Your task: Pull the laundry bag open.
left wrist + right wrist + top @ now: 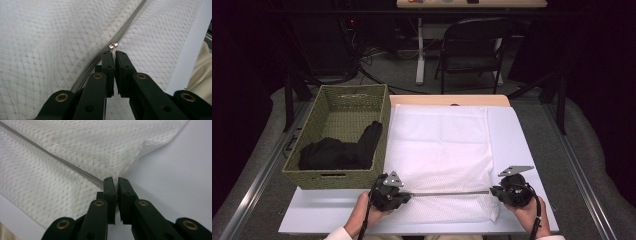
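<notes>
A white mesh bag lies flat on the white table. Its grey zipper runs along the near edge, pulled straight between my two grippers. My left gripper is at the zipper's left end. In the left gripper view, this gripper is shut on the tab of the small silver zipper pull. My right gripper is at the bag's near right corner. In the right gripper view, it is shut on the mesh edge where the zipper ends.
A woven green basket stands at the table's left, touching the bag's side, with a black garment inside. A strip of bare table runs right of the bag. A dark folding chair stands beyond the far edge.
</notes>
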`<action>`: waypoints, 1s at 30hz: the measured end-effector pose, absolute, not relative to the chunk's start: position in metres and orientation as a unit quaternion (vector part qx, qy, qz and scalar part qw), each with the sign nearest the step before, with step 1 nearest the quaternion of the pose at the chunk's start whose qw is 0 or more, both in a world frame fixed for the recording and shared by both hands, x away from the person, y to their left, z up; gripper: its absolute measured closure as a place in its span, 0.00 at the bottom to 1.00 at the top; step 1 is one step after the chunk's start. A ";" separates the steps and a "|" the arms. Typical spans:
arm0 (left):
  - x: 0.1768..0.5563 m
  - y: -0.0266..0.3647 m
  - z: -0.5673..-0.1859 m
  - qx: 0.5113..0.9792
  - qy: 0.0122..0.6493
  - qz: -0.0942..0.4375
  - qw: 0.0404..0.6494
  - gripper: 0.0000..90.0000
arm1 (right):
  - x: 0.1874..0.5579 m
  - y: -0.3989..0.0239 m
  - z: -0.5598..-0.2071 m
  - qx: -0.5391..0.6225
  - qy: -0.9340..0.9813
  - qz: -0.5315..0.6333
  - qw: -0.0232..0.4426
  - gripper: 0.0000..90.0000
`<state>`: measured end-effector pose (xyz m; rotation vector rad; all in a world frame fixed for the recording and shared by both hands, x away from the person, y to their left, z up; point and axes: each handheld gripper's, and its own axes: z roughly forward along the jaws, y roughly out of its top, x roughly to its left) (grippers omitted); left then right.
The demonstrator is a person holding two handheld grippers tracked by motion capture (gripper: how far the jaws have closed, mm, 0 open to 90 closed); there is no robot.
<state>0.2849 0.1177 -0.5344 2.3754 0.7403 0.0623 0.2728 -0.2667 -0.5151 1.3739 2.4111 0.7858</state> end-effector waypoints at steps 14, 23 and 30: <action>0.287 0.138 -0.533 0.898 0.302 0.028 0.318 1.00 | 0.275 -0.280 -0.514 0.490 0.815 0.276 0.136 0.95; 0.300 0.107 -0.539 0.904 0.287 0.003 0.317 0.81 | 0.272 -0.273 -0.512 0.478 0.821 0.276 0.143 0.95; 0.304 0.097 -0.543 0.908 0.278 -0.010 0.313 0.84 | 0.269 -0.273 -0.510 0.478 0.819 0.282 0.148 0.95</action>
